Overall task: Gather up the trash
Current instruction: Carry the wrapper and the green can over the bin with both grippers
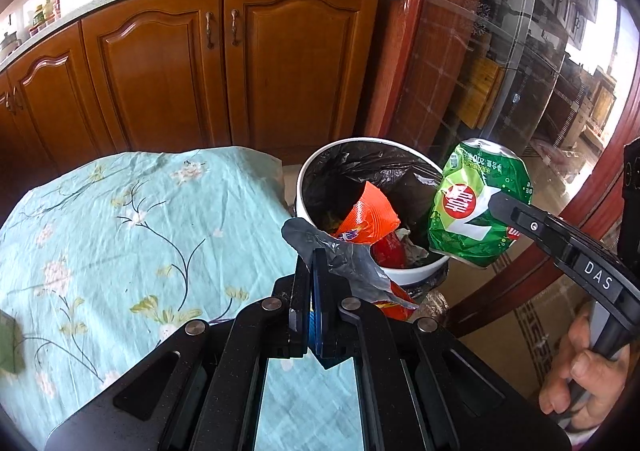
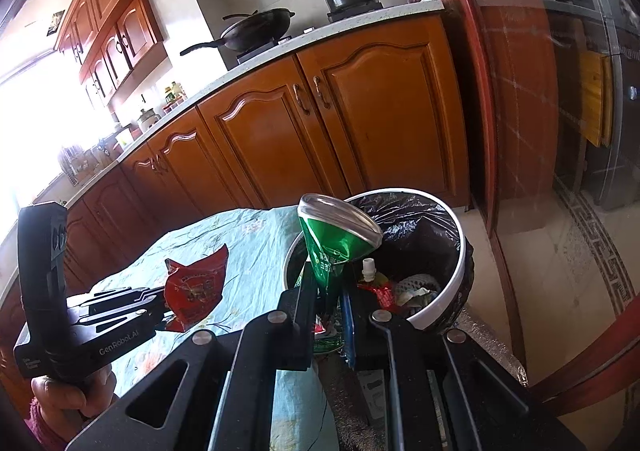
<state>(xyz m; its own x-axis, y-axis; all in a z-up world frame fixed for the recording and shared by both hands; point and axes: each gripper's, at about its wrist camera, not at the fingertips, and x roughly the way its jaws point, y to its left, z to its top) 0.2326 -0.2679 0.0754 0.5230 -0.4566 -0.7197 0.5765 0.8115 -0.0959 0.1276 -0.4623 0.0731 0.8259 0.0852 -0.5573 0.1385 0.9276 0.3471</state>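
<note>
On the left is the counter (image 1: 120, 211), covered with a light blue cloth with flowers. The left gripper (image 1: 311, 263) is clenched on a thin, crinkly red and silver snack wrapper (image 1: 360, 275). The wrapper sticks out over the counter's edge, at about 7 o'clock from the bin. It looks very light and floppy, and a bit slippery, so I think it is best pinched flat near one edge, the way it is held now.

Next comes the round white trash bin with a black bag inside (image 1: 412, 275). It already holds an orange packet (image 1: 370, 217) and other scraps.

At about 3 o'clock from the bin, the right gripper (image 2: 326, 287) is clenched on a squashed green soda can (image 1: 476, 207). The can hangs by the bin's rim. It looks light, thin and already bent. Its metal is smooth, so it could slip. I would hold it across the flat, crushed middle, not the round top.
</note>
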